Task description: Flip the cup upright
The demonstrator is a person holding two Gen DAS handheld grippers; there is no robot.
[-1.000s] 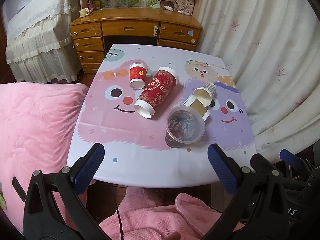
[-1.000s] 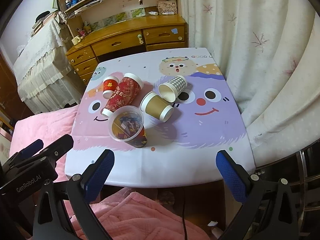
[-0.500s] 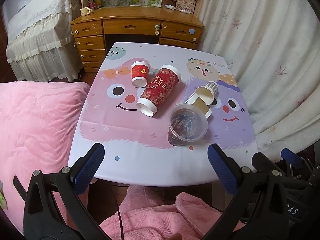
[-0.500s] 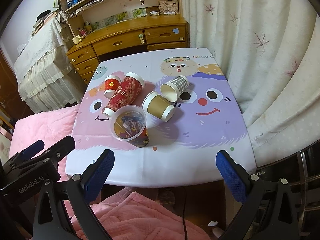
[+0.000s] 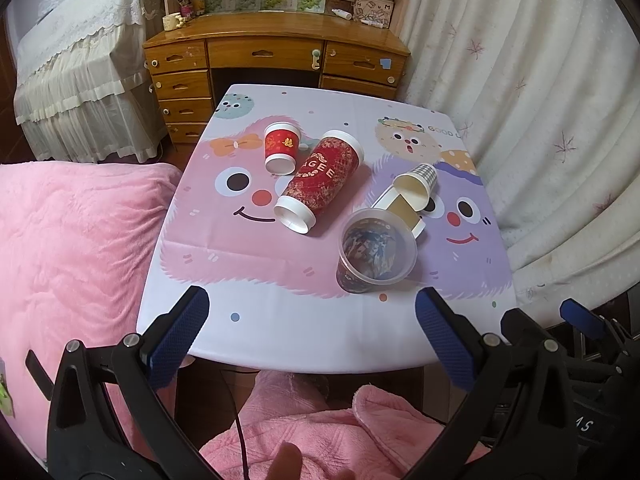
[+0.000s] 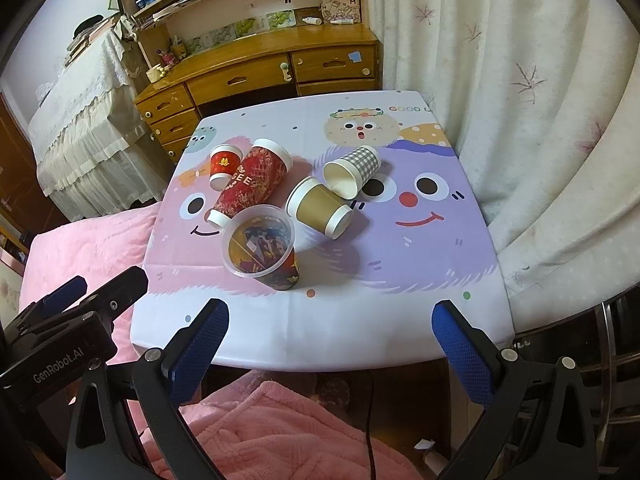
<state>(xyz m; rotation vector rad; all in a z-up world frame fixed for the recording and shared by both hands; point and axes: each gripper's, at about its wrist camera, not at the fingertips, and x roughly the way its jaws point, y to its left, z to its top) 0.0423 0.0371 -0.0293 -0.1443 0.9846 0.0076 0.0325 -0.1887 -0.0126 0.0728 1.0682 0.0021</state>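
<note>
- Both the left gripper (image 5: pixel 310 328) and the right gripper (image 6: pixel 330 336) hang spread and empty, short of the table (image 6: pixel 360 336).
- The cups lie toppled mid-table; the clear cup (image 6: pixel 262 250) is nearest.
- Risk: the cups touch, so a careless reach could roll the brown cup (image 6: pixel 320 210) away.

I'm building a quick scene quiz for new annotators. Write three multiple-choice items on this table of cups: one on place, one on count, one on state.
1. What lies nearest the clear plastic cup?
A. brown cup
B. small red cup
C. desk

2. How many cups are on the table?
A. three
B. five
C. seven

3. How are both grippers?
A. open, empty
B. shut on cups
C. touching cups

Key: A, the brown cup lies beside it; B, five show; A, the left gripper and right gripper are spread short of the cups.
</note>
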